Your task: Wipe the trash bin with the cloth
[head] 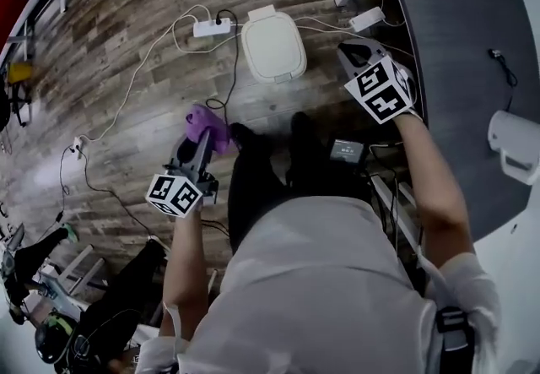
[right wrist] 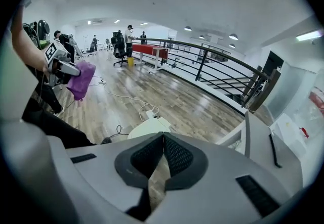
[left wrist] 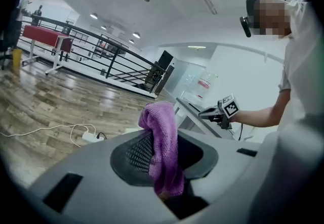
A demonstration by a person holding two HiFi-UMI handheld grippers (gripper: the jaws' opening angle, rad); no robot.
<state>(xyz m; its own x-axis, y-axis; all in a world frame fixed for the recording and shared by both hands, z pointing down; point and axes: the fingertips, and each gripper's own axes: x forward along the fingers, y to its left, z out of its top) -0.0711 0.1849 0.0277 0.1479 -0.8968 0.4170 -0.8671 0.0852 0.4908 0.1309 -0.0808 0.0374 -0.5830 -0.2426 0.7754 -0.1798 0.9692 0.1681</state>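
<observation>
The white trash bin [head: 273,45] stands on the wooden floor ahead of the person's feet, its lid closed; its top [right wrist: 150,128] also shows in the right gripper view just beyond the jaws. My left gripper [head: 202,129] is shut on a purple cloth [head: 207,126], which drapes out between the jaws [left wrist: 162,149] and hangs in the air to the bin's near left. My right gripper [head: 353,51] is shut with nothing in it [right wrist: 163,139], raised to the right of the bin near the desk. The cloth [right wrist: 81,79] is also seen from the right gripper view.
A white power strip [head: 212,27] with trailing cables lies on the floor just left of the bin. A dark grey desk [head: 456,68] runs along the right, with a white adapter [head: 366,19] at its foot. Chairs and gear crowd the lower left [head: 51,279].
</observation>
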